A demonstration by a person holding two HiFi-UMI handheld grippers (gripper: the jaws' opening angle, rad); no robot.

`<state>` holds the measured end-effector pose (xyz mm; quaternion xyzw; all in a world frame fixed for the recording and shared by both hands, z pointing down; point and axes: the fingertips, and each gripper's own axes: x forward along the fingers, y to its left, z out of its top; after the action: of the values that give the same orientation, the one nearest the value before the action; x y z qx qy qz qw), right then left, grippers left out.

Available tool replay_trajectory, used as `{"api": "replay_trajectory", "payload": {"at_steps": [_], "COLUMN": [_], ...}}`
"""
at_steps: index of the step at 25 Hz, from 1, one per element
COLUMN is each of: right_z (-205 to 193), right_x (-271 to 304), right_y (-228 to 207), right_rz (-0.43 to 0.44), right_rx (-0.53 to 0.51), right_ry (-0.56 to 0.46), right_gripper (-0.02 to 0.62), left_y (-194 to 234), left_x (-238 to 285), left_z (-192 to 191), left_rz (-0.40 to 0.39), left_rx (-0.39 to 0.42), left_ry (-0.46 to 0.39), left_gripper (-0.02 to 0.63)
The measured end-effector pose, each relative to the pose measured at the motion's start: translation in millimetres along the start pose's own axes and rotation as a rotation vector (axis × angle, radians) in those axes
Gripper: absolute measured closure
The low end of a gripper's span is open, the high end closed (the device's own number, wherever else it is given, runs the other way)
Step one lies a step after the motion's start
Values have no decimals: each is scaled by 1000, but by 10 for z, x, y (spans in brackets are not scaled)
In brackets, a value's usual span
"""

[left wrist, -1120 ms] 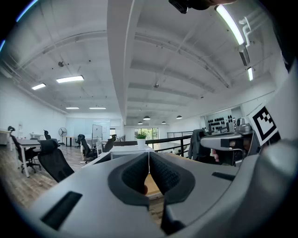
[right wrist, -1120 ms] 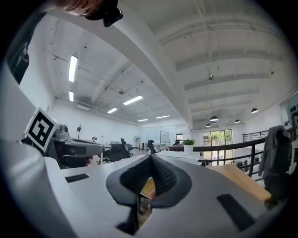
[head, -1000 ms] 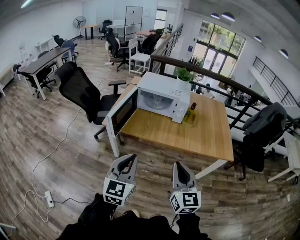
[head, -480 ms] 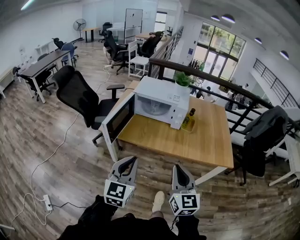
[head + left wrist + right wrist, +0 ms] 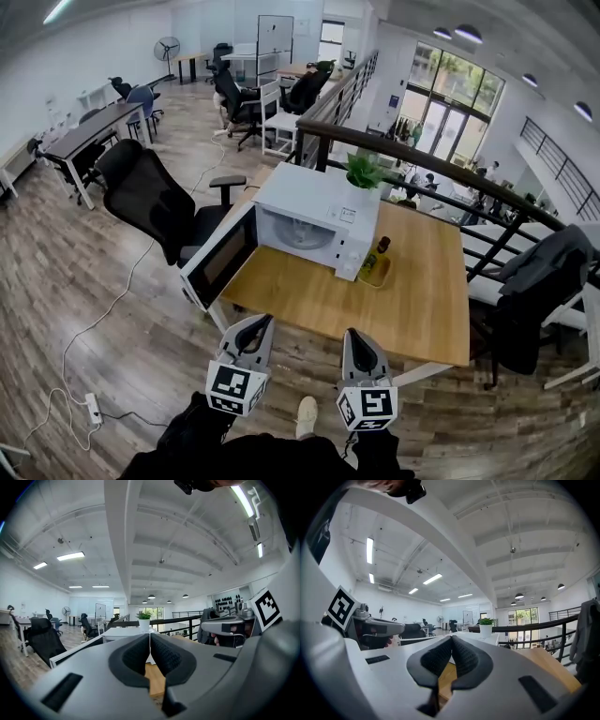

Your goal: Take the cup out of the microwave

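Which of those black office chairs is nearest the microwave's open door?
The high-backed chair just left of the table, right beside the open door. The others sit at far desks or beyond the table's right end.

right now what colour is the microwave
White. The microwave has a dark window in its open door. It shows best in the head view.

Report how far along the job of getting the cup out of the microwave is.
Done: the microwave door hangs open. In hand: nothing; the left tool and right tool are both shut and empty, held short of the table. Left: reach into the microwave, grip the cup and bring it out. The cup cannot be made out from here.
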<state>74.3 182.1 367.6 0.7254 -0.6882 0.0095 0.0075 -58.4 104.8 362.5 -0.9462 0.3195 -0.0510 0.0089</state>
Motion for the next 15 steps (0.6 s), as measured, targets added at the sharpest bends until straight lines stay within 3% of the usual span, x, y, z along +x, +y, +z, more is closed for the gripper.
{"api": "replay_trajectory", "payload": {"at_steps": [15], "right_z": [-188], "right_x": [1208], "right_y": [-819], "right_rz": [181], "right_rx": [6], "right_ry": [38], "right_gripper": [583], "left_y": [213], "left_x": [1271], "left_z": [-158], "left_rz": [151], "left_rx": [-24], "left_ry": [63], "left_gripper": [580]}}
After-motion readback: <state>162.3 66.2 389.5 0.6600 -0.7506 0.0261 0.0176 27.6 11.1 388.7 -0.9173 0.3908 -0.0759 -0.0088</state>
